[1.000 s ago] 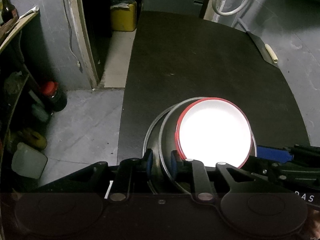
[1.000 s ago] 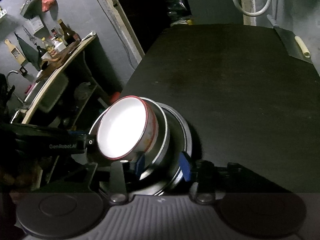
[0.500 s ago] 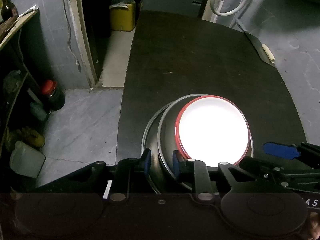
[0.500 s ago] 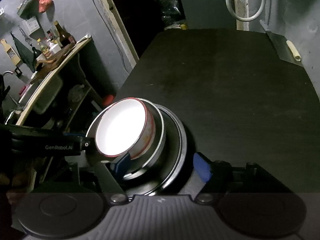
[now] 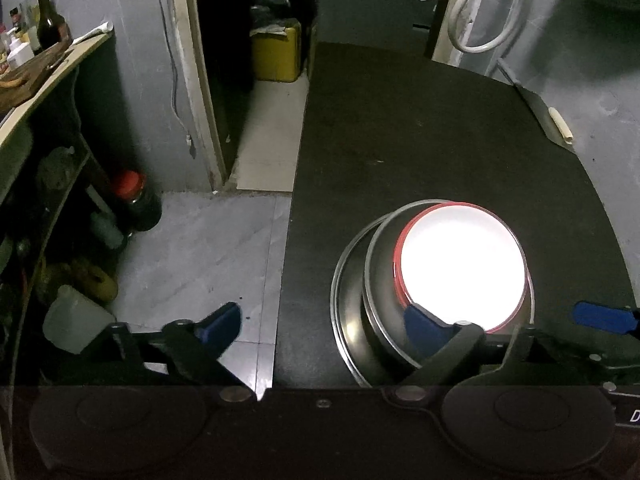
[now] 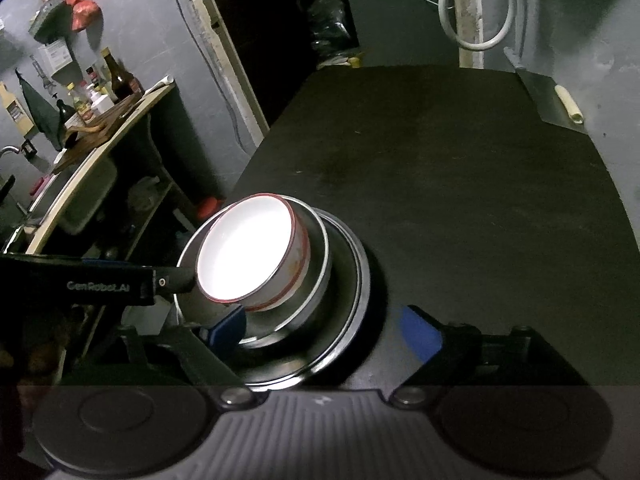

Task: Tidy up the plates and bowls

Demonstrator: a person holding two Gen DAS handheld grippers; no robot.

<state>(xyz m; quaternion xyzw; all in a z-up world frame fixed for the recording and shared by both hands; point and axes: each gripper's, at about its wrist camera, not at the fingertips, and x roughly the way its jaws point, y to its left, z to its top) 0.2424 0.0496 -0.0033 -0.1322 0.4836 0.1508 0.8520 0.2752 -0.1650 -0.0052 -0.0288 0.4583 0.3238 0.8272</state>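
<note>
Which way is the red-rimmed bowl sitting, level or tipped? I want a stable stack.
Tipped. The red-rimmed bowl leans inside the metal bowl, its opening angled sideways.

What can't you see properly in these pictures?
- Inside of the white bowl: glare whites it out in both views.
- Near edge of the metal plate: the right gripper covers it, right view.
- Labels on the shelf bottles: too small.

You see a dark surface [image 6: 460, 184] carrying a steel plate [image 6: 344, 344] near its front left corner, bowls stacked inside.
</note>
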